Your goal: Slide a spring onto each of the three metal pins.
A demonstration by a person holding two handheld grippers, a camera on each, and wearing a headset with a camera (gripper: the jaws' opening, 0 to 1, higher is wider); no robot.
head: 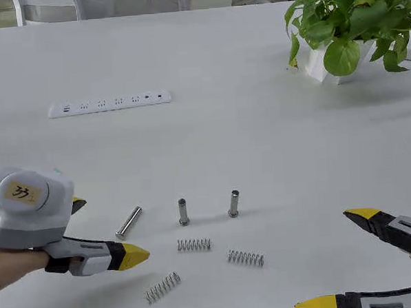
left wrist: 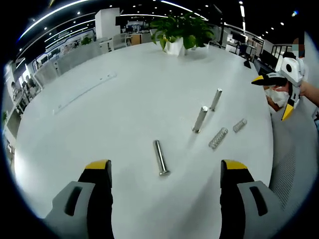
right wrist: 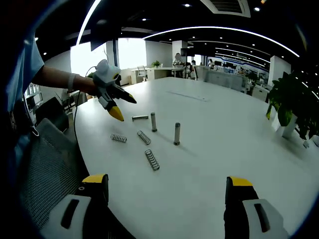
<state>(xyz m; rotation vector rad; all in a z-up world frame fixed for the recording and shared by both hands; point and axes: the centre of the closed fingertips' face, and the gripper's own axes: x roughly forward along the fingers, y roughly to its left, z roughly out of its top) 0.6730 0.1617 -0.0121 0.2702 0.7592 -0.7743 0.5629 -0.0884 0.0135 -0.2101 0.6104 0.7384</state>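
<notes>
Three metal pins stand near the front of the white table [head: 259, 123]: one lies flat [head: 129, 222], two stand upright [head: 183, 212] [head: 233, 203]. In front of them lie three loose springs [head: 194, 244] [head: 246, 257] [head: 163, 287]. My left gripper [head: 107, 230] is open just left of the lying pin [left wrist: 160, 157], which rests between and ahead of its jaws. My right gripper [head: 337, 259] is open at the lower right, apart from the springs [right wrist: 152, 160]. Nothing is held in either one.
A white power strip [head: 110, 103] lies at the far left of the table. A green plant in a white pot [head: 350, 22] stands at the far right. A mesh chair [right wrist: 45, 164] sits by the table's near edge.
</notes>
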